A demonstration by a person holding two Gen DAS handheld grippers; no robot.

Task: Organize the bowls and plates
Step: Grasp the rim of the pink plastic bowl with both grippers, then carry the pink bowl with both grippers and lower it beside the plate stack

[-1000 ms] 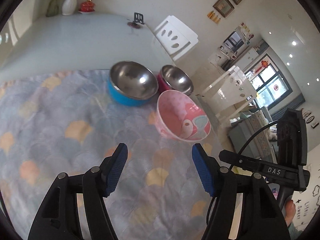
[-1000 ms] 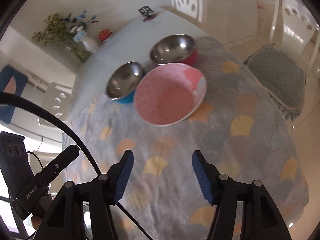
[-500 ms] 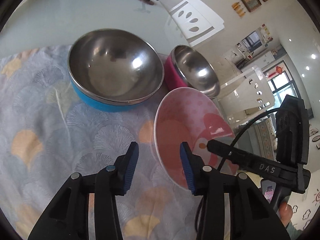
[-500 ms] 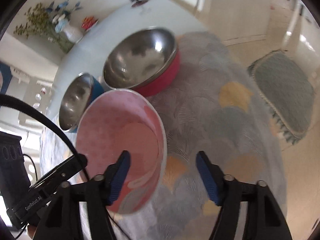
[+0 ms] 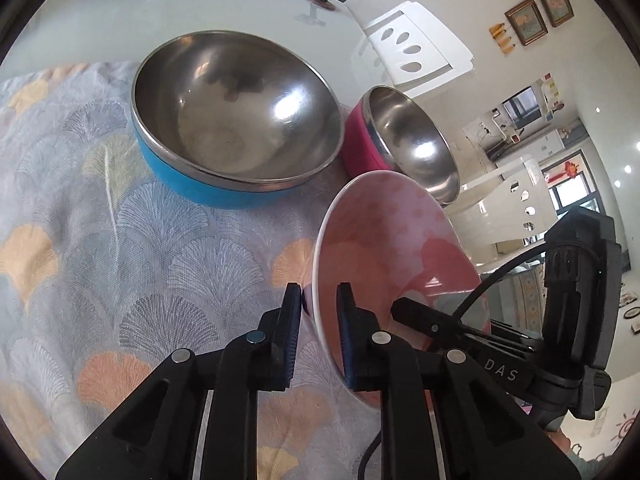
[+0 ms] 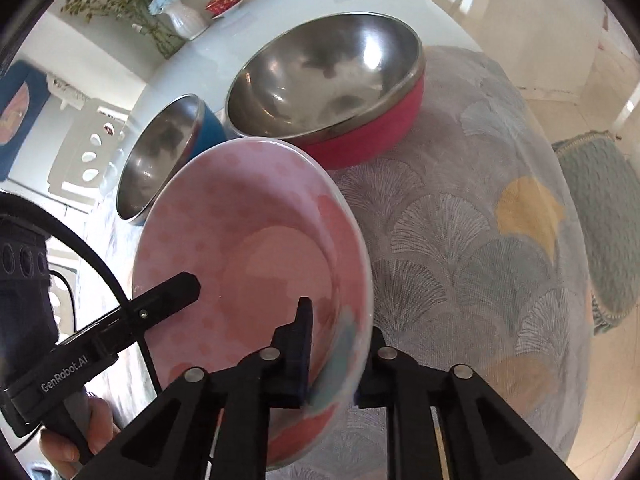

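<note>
Both tools grip opposite sides of the pink patterned ceramic bowl's rim.

The left tool (image 5: 318, 322) is pinched narrow on the near edge of the pink patterned ceramic bowl (image 5: 384, 248), and the right tool (image 6: 340, 344) clamps the rim on its own side, one finger inside, one outside. The bowl sits tilted over the fan-patterned cloth (image 5: 120, 248) covering the bench. Just behind it stand the blue-sided steel bowl (image 5: 236, 136) and the red-sided steel bowl (image 6: 332, 88), side by side.
</note>
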